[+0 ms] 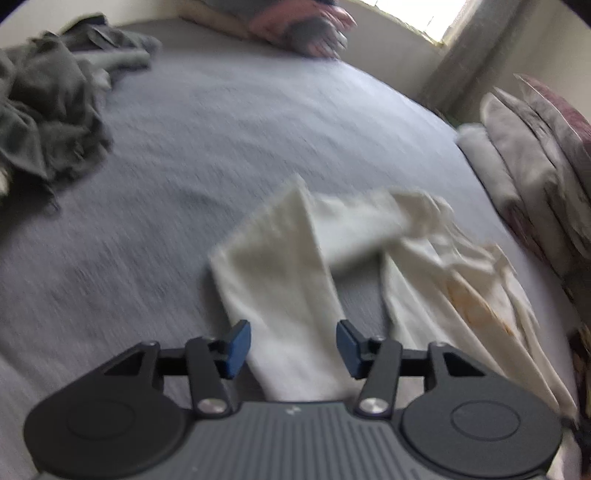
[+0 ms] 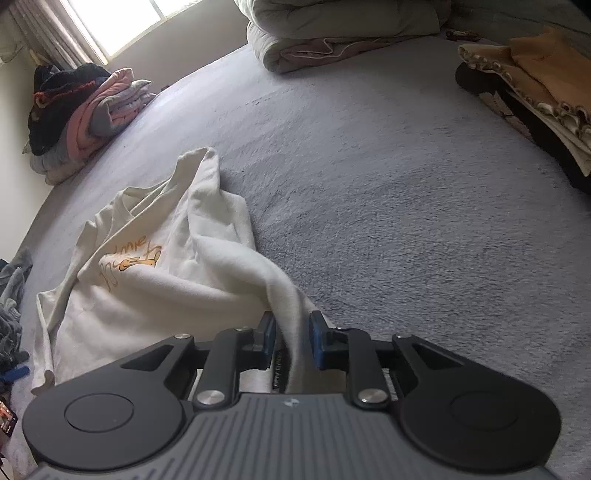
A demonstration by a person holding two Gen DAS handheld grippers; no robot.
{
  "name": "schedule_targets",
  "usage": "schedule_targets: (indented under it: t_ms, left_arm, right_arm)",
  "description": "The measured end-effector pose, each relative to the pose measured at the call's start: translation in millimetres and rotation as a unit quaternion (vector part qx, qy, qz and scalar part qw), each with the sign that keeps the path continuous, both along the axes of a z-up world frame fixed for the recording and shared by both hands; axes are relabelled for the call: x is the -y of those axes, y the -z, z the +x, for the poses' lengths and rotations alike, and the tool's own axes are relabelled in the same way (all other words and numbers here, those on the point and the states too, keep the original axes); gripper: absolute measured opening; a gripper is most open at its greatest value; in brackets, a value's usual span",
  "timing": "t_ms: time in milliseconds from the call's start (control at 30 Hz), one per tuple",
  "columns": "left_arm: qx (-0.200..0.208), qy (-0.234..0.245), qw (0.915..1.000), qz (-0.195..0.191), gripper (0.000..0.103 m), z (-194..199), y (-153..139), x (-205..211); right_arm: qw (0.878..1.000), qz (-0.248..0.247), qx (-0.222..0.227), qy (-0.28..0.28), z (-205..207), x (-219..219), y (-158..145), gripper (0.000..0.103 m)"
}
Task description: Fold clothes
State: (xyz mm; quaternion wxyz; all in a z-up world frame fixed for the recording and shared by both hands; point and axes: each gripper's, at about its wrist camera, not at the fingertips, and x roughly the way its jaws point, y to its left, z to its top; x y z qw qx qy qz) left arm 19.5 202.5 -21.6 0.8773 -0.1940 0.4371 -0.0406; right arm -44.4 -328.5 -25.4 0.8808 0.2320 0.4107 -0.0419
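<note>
A cream sweatshirt (image 1: pixel 280 266) with an orange print (image 2: pixel 129 262) lies crumpled on the grey bed (image 2: pixel 406 221). In the left wrist view one of its sleeves runs toward me between the blue pads of my left gripper (image 1: pixel 292 347). Those jaws stand wide apart and neither pad touches the cloth. In the right wrist view a raised fold of the sweatshirt (image 2: pixel 147 295) passes between the pads of my right gripper (image 2: pixel 293 339). Its jaws are only narrowly parted, with a thin dark gap beside the left pad. The left wrist view is blurred.
A grey-green heap of clothes (image 1: pixel 48 110) lies at the bed's far left. A folded pink and dark stack (image 2: pixel 85 110) sits by the window. A rolled duvet (image 2: pixel 332 33) and tan cloth (image 2: pixel 535 81) lie at the far edge, and pillows (image 1: pixel 535 166) to the right.
</note>
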Motion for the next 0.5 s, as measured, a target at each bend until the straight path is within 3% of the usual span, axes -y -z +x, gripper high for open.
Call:
schedule_targets:
  t_ms: [67,133,200,333,500]
  left_arm:
    - [-0.018,0.037,0.9990,-0.019,0.053,-6.2,5.9,10.6]
    - [-0.035,0.070,0.9964,-0.032,0.053,-10.6,11.3,21.8]
    - [-0.046,0.092,0.9939,-0.038,0.053,-15.2,15.6,32.1]
    - [-0.047,0.105,0.9929,-0.029,0.053,-22.3,17.9,40.9]
    - [-0.052,0.106,0.9918,-0.049,0.053,-26.5,17.7,37.6]
  right_arm:
    - [1.000,0.001,0.001,-0.003,-1.4,2.3,0.6,0.021]
    - [1.000,-0.003,0.002,-0.007,-1.3,2.7,1.3,0.007]
    - [1.000,-0.020,0.008,-0.004,-0.2,2.2,-2.8,0.006]
    - [0.995,-0.081,0.050,0.028,-1.9,4.0,-24.4,0.006]
    - [0.983,-0.150,0.090,0.063,3.2,10.1,-45.0,0.006]
